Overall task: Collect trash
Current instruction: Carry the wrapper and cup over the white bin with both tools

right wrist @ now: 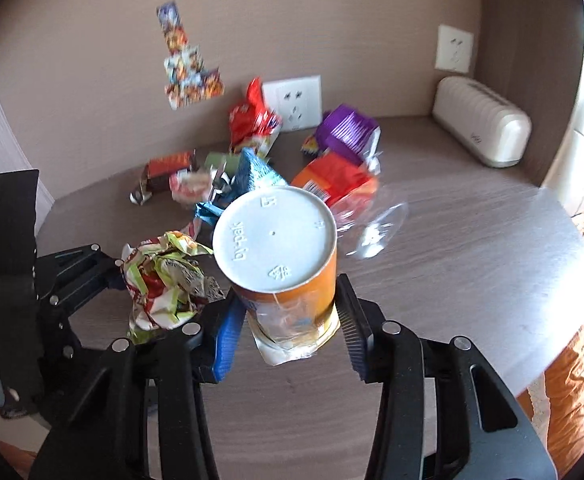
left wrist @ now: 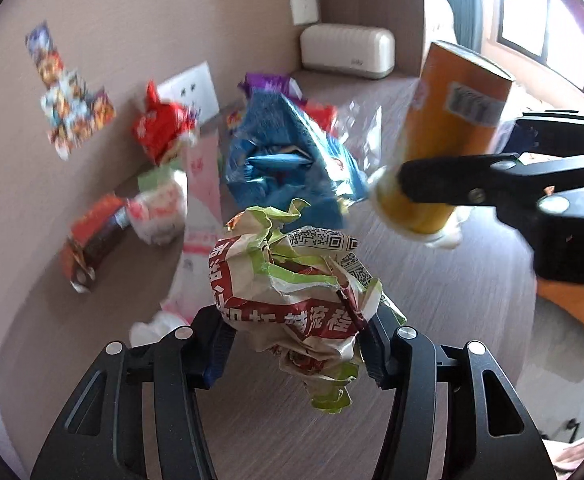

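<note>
Desk (right wrist: 472, 248): a grey wood-grain top set against a beige wall, bearing a scatter of snack wrappers toward its back edge.
Bread-box-shaped container (right wrist: 482, 130): cream, ribbed, in the far right corner of the desk beneath a wall socket (right wrist: 454, 48).
Wrapper pile (left wrist: 284, 160): a crumpled blue bag in front, with red, purple and orange packets around it near the wall; blurred in both views.
Orange tube can (right wrist: 288, 264): gripped low on its body in the right claw (right wrist: 292, 320), tilted, its white end cap facing the right wrist camera; it appears lifted clear of the desk.
Right claw: partly closed, both pads pressed against the can's sides.
Crumpled paper wrapper (left wrist: 292, 292): white, red and green, printed with a QR code, held between the pads of the left claw (left wrist: 292, 340), just left of the can.
Left claw: about half closed, pinching the paper ball.
Stickers (right wrist: 188, 68): a colourful cluster stuck on the wall above the pile.
</note>
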`<state>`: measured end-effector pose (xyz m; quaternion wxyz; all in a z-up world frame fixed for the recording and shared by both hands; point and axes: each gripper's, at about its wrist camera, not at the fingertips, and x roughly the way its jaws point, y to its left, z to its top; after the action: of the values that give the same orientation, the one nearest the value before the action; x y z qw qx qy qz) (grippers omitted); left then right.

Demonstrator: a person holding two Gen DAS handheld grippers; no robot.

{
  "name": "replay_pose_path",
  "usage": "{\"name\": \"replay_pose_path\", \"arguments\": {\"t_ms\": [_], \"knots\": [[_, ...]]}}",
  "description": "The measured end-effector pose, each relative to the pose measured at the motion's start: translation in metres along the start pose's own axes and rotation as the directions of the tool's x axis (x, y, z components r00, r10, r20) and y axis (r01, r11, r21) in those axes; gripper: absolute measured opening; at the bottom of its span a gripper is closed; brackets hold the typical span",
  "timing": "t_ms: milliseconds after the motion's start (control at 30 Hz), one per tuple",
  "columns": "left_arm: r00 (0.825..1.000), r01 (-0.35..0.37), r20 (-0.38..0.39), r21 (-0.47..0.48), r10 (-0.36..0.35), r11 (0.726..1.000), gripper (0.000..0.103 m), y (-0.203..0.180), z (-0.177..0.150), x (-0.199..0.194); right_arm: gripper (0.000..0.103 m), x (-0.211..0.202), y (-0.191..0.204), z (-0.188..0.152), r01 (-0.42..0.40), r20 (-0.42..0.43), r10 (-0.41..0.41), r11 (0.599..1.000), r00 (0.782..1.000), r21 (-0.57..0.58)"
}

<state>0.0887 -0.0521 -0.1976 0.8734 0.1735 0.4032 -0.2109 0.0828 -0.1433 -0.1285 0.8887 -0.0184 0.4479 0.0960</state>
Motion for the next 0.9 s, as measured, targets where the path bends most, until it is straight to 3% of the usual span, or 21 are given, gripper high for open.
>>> {"name": "replay_pose_path", "arguments": {"t_ms": [333,600,733,900], "knots": [[0.999,-0.013,0.034,0.098,0.01,0.995,0.053,-0.068,0.022,-0.025,0.046,-0.063,-0.06,-0.028,0.01,0.047,-0.011,1.0,0.999,0.027],[0.998,0.065,0.009,0.199,-0.068,0.978,0.053,-0.148,0.034,-0.022,0.046,-0.103,-0.122,-0.076,0.086,0.021,-0.088,0.993,0.996,0.084],[0.992,0.125,-0.009,0.292,-0.128,0.948,0.053,-0.196,0.038,-0.011,0.046,-0.115,-0.155,-0.111,0.14,-0.031,-0.137,0.981,0.99,0.132],[0.976,0.216,-0.06,0.439,-0.211,0.872,0.053,-0.26,0.031,0.017,0.046,-0.115,-0.196,-0.165,0.212,-0.12,-0.192,0.96,0.974,0.184]]}}
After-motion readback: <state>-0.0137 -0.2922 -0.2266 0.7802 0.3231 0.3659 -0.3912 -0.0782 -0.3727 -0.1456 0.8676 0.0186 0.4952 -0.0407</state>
